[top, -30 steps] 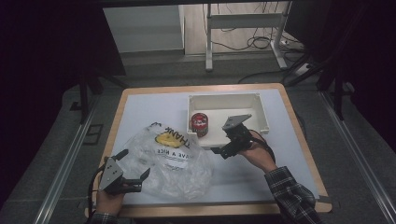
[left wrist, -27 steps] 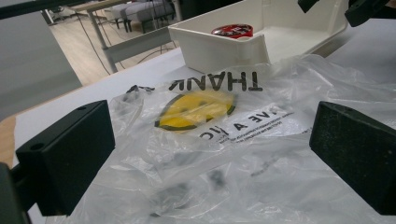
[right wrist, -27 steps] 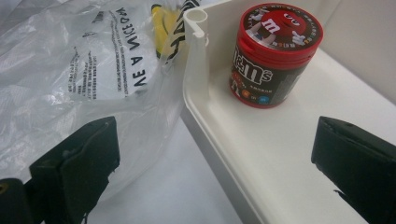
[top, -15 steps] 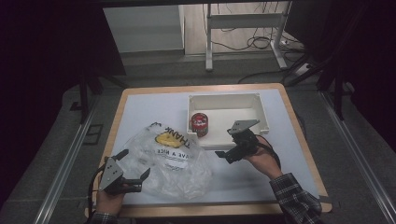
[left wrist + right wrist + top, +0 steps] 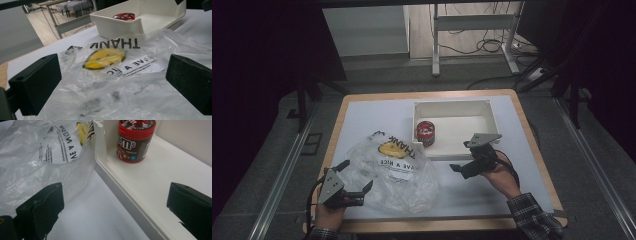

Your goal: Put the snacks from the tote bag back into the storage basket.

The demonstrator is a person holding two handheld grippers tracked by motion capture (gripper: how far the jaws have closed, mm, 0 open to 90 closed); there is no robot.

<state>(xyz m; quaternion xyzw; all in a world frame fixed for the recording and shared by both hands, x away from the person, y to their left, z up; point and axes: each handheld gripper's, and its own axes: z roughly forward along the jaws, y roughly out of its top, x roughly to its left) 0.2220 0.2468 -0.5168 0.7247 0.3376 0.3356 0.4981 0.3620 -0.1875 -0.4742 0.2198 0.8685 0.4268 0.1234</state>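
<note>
A crumpled clear plastic bag [image 5: 394,170] with a yellow smiley and black print lies on the white table top at the front left. My left gripper [image 5: 357,176] stands open at the bag's near-left edge; in the left gripper view the bag [image 5: 112,75] spreads between its wide-apart jaws [image 5: 112,85]. A red-lidded candy jar [image 5: 426,132] stands upright in the near-left corner of a white tray [image 5: 452,103]. My right gripper [image 5: 460,156] is open just in front of the tray's near wall, holding nothing. Its view shows the jar [image 5: 133,141], the tray [image 5: 155,182] and the bag [image 5: 37,157].
The table [image 5: 377,110] has a wooden border and a white surface. Bare surface lies between the bag and the right gripper, and to the right of the tray. Dark floor, metal rails and a desk frame with cables surround the table.
My right gripper has drawn back a little from the tray toward the table's front edge. The left gripper and the bag have stayed put.
</note>
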